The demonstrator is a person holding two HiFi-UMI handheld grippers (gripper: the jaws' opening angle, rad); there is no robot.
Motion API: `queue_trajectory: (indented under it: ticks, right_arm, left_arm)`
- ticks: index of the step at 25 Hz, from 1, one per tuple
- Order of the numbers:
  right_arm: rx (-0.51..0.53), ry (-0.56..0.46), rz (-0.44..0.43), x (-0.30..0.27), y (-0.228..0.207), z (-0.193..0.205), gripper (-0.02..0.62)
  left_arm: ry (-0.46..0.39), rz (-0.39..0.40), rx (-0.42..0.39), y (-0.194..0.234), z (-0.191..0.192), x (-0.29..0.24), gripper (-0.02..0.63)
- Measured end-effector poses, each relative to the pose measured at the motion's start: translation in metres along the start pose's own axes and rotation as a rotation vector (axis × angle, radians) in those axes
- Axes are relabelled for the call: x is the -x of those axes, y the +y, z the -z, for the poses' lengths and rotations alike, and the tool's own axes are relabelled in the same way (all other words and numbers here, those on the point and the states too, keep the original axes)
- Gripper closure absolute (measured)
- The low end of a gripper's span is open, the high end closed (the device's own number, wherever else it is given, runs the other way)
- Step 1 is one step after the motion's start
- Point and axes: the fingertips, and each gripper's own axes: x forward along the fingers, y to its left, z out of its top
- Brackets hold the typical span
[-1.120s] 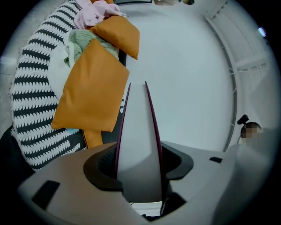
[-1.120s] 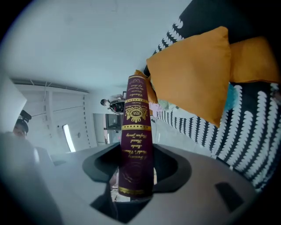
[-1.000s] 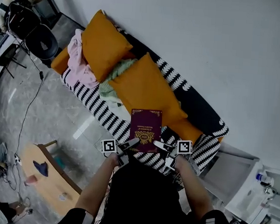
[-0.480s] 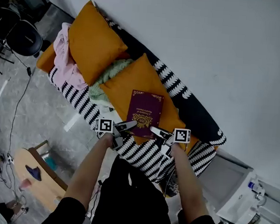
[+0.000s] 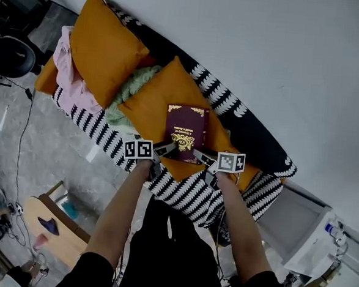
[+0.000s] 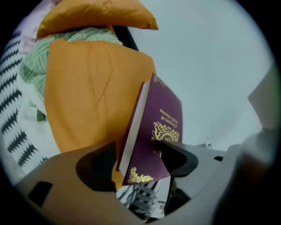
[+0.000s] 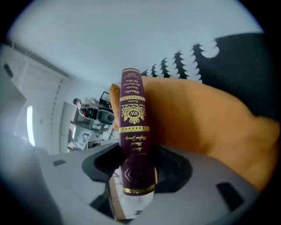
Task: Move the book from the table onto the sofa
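Observation:
The maroon book (image 5: pixel 186 132) with gold print lies over the orange cushion (image 5: pixel 148 104) on the black-and-white sofa (image 5: pixel 185 195). My left gripper (image 5: pixel 166 149) is at the book's near left corner. Its jaws have just been opening, and the book (image 6: pixel 159 125) stands between them. One pad (image 6: pixel 178 159) is against the cover and the other is clear of the page edge. My right gripper (image 5: pixel 205 157) is at the near right corner, shut on the book's spine (image 7: pixel 133 132).
A second orange cushion (image 5: pixel 103 45), a green knitted cloth (image 5: pixel 126 93) and a pink cloth (image 5: pixel 70 83) lie on the sofa to the left. A wooden table (image 5: pixel 57 232) stands at lower left, a white cabinet (image 5: pixel 308 231) at right. The white wall is behind the sofa.
Both grippers have carried the book away from me, over the sofa's front edge and down onto the orange cushion. The left jaws stand wider than before.

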Motion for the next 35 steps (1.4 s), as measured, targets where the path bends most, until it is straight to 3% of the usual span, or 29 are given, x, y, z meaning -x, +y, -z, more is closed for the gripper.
queue_trajectory:
  ticks: [3, 6, 8, 13, 18, 22, 26, 27, 30, 31, 33, 35]
  right_arm:
    - [0.139, 0.024, 0.112, -0.007, -0.005, -0.001, 0.362]
    - [0.185, -0.04, 0.286, 0.002, -0.024, -0.013, 0.334]
    - [0.206, -0.073, 0.393, 0.01, -0.038, -0.016, 0.342]
    - [0.308, -0.067, 0.464, 0.01, -0.038, -0.017, 0.342]
    - [0.495, -0.034, 0.532, 0.013, -0.031, -0.017, 0.344]
    - [0.575, -0.018, 0.501, 0.019, -0.02, -0.007, 0.344]
    - [0.467, -0.083, 0.414, 0.035, -0.005, 0.0, 0.344]
    - [0.435, -0.104, 0.39, 0.039, 0.0, 0.001, 0.365]
    - [0.377, -0.168, 0.324, 0.054, 0.017, -0.001, 0.538]
    - [0.37, -0.182, 0.304, 0.058, 0.023, -0.001, 0.586]
    - [0.354, -0.193, 0.249, 0.066, 0.037, 0.006, 0.588]
    - [0.329, -0.207, 0.168, 0.074, 0.057, 0.017, 0.588]
  left_arm:
    - [0.04, -0.105, -0.072, 0.014, 0.005, -0.003, 0.29]
    - [0.056, -0.097, -0.064, 0.012, 0.007, -0.011, 0.291]
    - [0.085, -0.107, -0.102, 0.01, 0.012, -0.017, 0.293]
    - [0.127, -0.111, -0.131, 0.007, 0.026, -0.024, 0.293]
    - [0.058, -0.085, -0.093, 0.002, 0.027, -0.017, 0.302]
    - [-0.029, -0.074, -0.033, 0.001, 0.024, 0.0, 0.304]
    - [-0.163, 0.001, 0.077, -0.015, 0.019, 0.024, 0.304]
    - [-0.181, 0.013, 0.077, -0.02, 0.019, 0.031, 0.308]
    - [-0.202, 0.046, 0.05, -0.037, 0.022, 0.047, 0.33]
    - [-0.209, 0.064, 0.041, -0.044, 0.023, 0.053, 0.358]
    - [-0.227, 0.111, 0.021, -0.063, 0.03, 0.066, 0.411]
    - [-0.248, 0.168, -0.019, -0.088, 0.04, 0.085, 0.536]
